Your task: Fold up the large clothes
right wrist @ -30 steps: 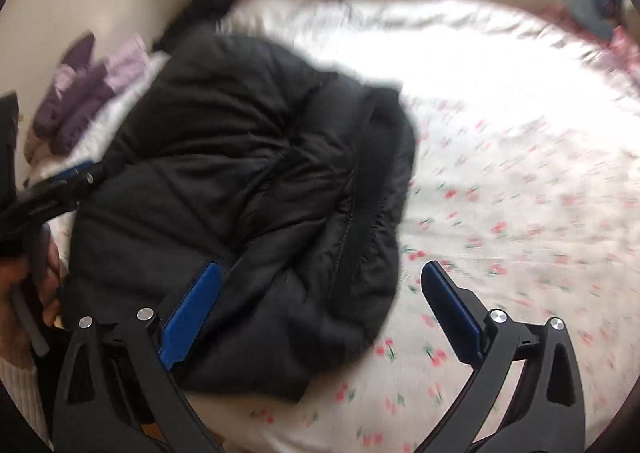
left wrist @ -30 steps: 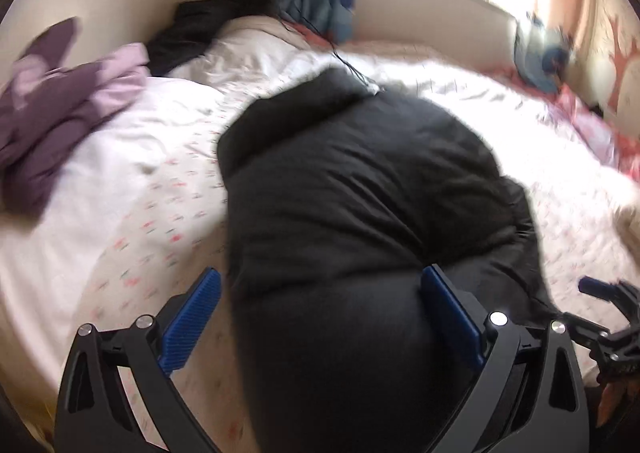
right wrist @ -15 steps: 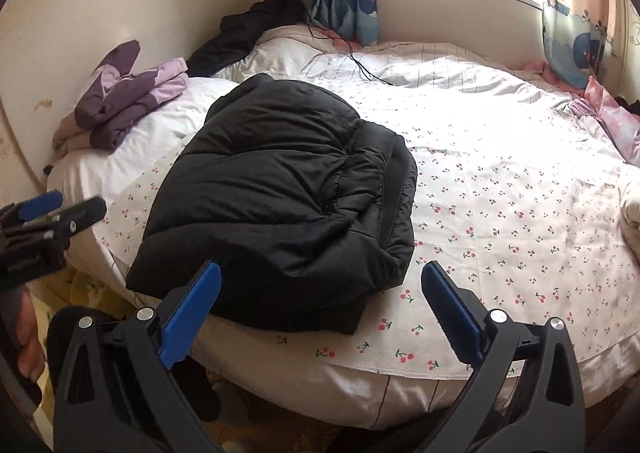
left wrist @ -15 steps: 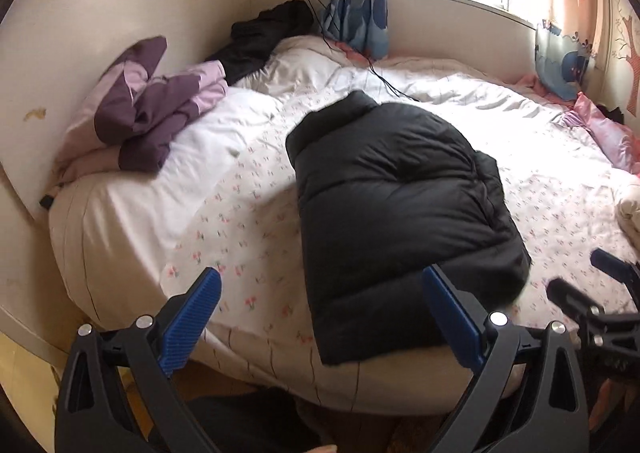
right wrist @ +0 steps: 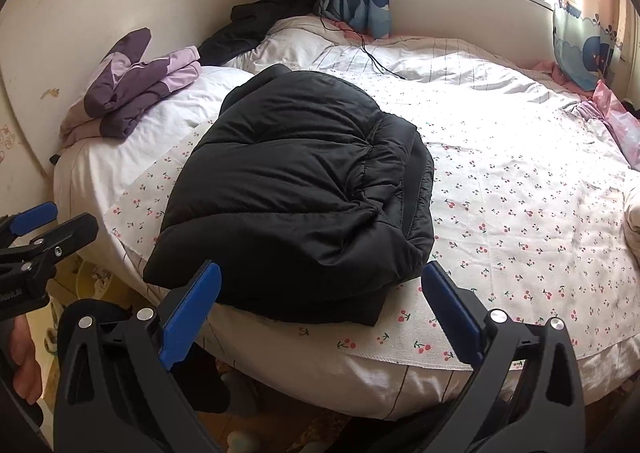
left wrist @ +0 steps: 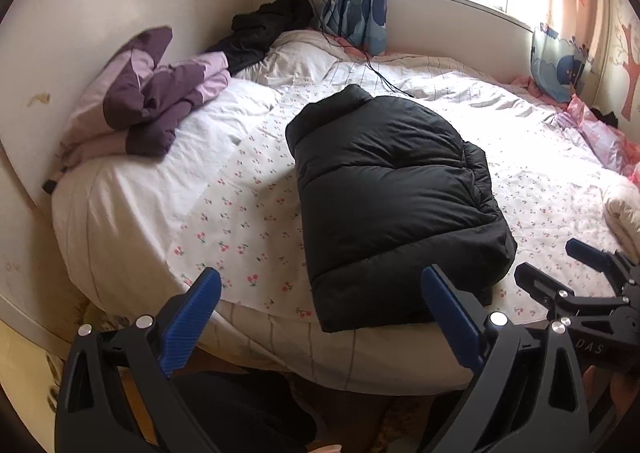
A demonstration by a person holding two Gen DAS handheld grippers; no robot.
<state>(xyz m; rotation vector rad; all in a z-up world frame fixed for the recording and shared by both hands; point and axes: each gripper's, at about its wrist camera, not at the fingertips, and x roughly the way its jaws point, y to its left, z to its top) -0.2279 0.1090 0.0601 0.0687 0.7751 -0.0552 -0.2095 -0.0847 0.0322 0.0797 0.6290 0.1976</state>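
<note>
We had the black jacket (right wrist: 296,189) folded into a compact bundle lying near the front edge of the bed (right wrist: 520,213), its near end just reaching that edge, so this piece looked done bar maybe a tidy-up. Both grippers were off it and held back from the bed: left gripper (left wrist: 320,317) and right gripper (right wrist: 320,309) each had fingers spread wide, gripping nothing. Left to do, as far as we could judge: the dark clothes (left wrist: 268,29) heaped at the far left corner and possibly the purple jacket (left wrist: 160,93) on the left edge, which looked only loosely folded.
</note>
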